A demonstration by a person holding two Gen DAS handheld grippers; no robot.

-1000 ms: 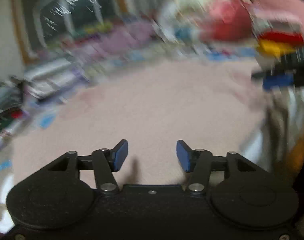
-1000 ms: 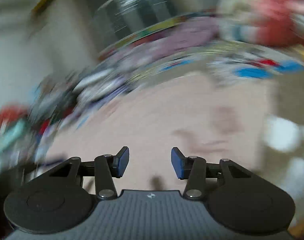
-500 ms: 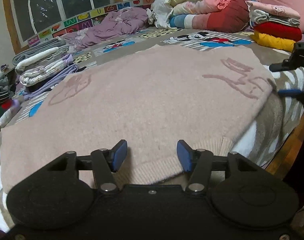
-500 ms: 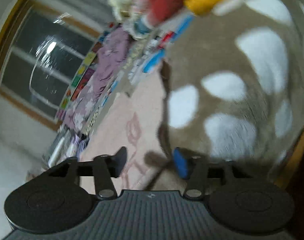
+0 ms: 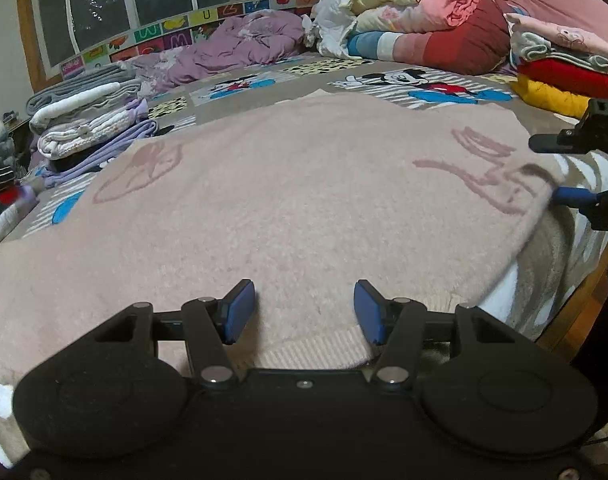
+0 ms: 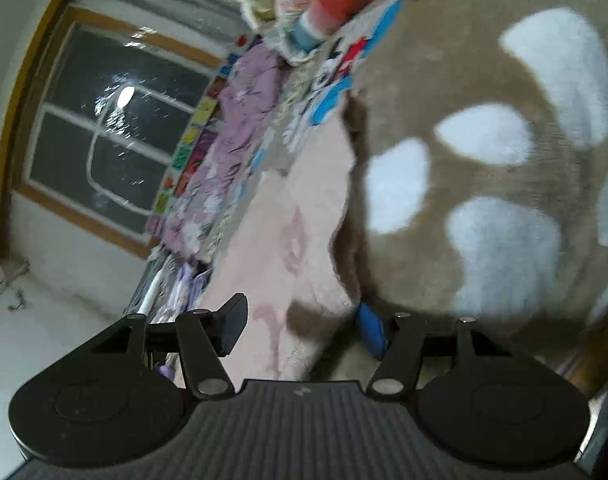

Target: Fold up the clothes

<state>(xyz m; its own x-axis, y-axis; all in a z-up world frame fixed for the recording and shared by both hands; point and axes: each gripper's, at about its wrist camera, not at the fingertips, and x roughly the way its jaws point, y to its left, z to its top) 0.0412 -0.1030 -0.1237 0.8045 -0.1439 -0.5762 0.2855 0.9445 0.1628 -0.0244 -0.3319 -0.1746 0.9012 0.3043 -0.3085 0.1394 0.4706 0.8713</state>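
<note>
A pale pink fuzzy sweater [image 5: 304, 208] lies spread flat on the bed, with darker pink line drawings on it. My left gripper [image 5: 304, 312] is open, its blue pads on either side of the ribbed hem at the near edge. My right gripper [image 6: 304, 328] is open and turned on its side, its jaws straddling the sweater's right edge [image 6: 304, 264]. It also shows in the left wrist view [image 5: 575, 168] at the far right, one finger above the fabric and one blue pad below.
A brown blanket with white spots [image 6: 483, 160] covers the bed. Folded stacks stand at the left [image 5: 92, 128] and far right [image 5: 559, 68]. A purple garment [image 5: 240, 48] and bedding pile [image 5: 415, 12] lie at the back. The wooden bed edge [image 5: 583, 300] is at the right.
Both grippers swung down from a blurred sweep to the sweater. The left settled at the hem; the right turned sideways and moved onto the sweater's right edge.
</note>
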